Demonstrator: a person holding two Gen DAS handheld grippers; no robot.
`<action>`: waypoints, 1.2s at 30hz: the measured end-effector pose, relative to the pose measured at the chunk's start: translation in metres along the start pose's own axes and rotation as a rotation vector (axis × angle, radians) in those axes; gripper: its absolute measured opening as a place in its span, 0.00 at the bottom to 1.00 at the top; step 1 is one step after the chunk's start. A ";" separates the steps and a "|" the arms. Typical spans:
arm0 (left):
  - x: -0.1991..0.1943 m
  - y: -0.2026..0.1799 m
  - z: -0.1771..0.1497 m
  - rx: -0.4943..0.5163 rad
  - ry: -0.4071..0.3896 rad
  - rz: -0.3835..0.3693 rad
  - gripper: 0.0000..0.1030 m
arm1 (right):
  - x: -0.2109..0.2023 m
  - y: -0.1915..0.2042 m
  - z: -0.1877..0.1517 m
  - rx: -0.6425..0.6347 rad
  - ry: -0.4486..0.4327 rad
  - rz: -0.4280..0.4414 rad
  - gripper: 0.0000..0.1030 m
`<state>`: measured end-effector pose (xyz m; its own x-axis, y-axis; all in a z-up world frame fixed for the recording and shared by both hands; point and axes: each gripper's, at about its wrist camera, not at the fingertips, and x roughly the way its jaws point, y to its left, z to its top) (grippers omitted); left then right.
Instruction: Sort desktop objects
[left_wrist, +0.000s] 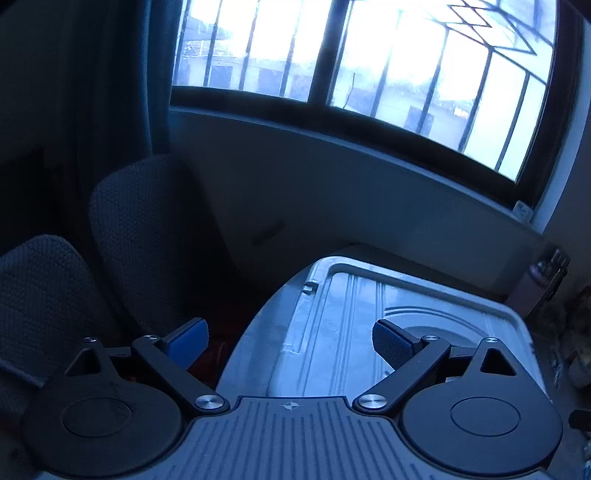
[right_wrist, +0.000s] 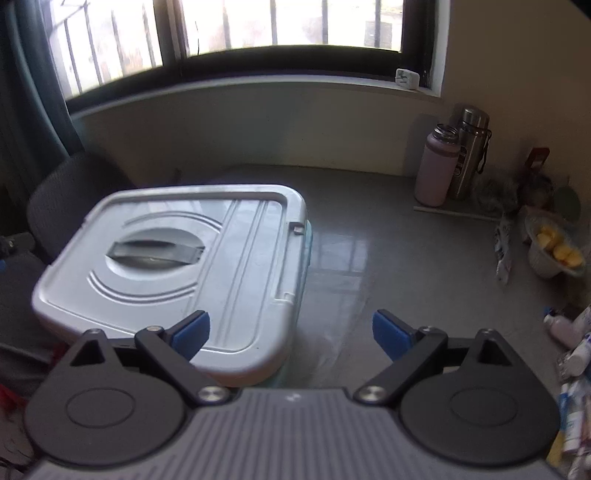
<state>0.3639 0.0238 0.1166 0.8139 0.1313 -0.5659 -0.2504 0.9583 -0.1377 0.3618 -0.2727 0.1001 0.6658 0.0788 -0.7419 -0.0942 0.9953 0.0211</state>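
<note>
A grey plastic storage box with a closed lid (right_wrist: 177, 266) stands on the left part of the desk, its handle (right_wrist: 155, 253) folded flat into the lid. The box also shows in the left wrist view (left_wrist: 369, 317). My left gripper (left_wrist: 290, 341) is open and empty above the box's left edge. My right gripper (right_wrist: 291, 332) is open and empty above the box's front right corner. Small bottles and tubes (right_wrist: 569, 343) lie along the desk's right edge.
A pink bottle (right_wrist: 436, 166) and a steel flask (right_wrist: 469, 151) stand at the back right by the wall. A white bowl with yellow pieces (right_wrist: 554, 251) sits at the right. Two dark chairs (left_wrist: 144, 236) stand left of the desk. The window is behind.
</note>
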 end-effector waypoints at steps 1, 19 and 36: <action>0.000 -0.001 0.002 0.017 0.005 0.009 0.94 | 0.004 0.002 0.002 0.001 0.008 0.000 0.92; 0.026 0.011 0.030 0.152 0.141 0.090 0.95 | 0.048 0.049 0.045 -0.133 0.100 -0.037 0.90; 0.055 0.012 0.028 0.180 0.199 0.120 0.95 | 0.063 0.010 0.033 0.058 0.178 0.021 0.58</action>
<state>0.4200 0.0491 0.1067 0.6606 0.2112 -0.7204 -0.2275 0.9708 0.0760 0.4277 -0.2559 0.0756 0.5220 0.0936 -0.8478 -0.0606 0.9955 0.0726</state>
